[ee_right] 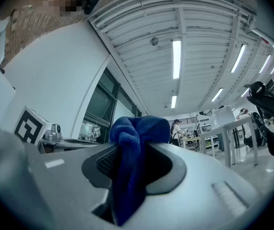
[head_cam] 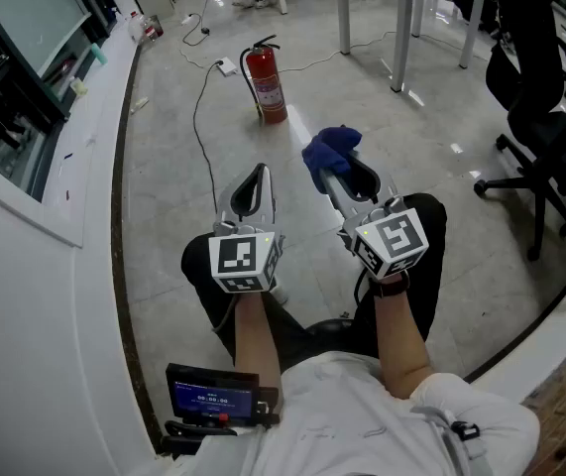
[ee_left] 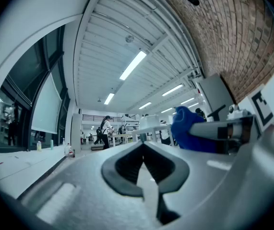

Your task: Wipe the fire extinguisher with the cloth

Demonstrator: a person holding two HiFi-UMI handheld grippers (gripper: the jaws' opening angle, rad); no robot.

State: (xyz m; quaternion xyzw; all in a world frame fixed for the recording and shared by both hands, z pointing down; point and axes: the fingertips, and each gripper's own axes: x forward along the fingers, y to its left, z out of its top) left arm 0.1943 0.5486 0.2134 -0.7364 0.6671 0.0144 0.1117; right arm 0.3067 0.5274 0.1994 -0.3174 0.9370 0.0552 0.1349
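Left gripper [head_cam: 256, 184]: jaws pressed together, nothing between them.
Right gripper [head_cam: 337, 173]: clenched on the blue cloth [head_cam: 329, 148], which bunched out beyond its tips.
Fire extinguisher [head_cam: 266, 85]: stood upright on the floor, ahead of both grippers, well apart.

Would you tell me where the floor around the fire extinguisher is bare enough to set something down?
Bare floor lies between the fire extinguisher and the table legs. Left of it, a black cable and power strip crowd the floor.
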